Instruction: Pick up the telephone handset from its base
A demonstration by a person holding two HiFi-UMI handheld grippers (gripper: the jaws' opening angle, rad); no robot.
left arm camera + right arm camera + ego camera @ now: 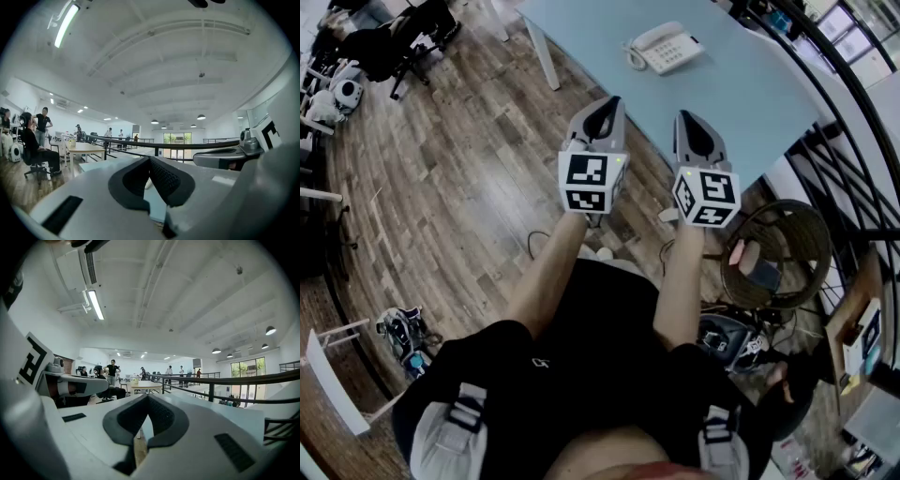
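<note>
The white telephone (667,47) sits on the pale blue table (750,94), its handset (650,40) lying in the cradle on the base's left side. Both grippers are held level over the wooden floor, short of the table's near edge and well apart from the phone. My left gripper (610,102) is shut with nothing in it; in the left gripper view its tips (150,160) meet in front of the open room. My right gripper (688,118) is shut and empty too, its tips (147,398) touching. The phone is hidden in both gripper views.
A white table leg (543,52) stands left of the grippers. A black railing (853,103) runs along the right, with a round wicker chair (780,251) below it. Office chairs (394,42) stand far left. People sit and stand at distant desks (84,147).
</note>
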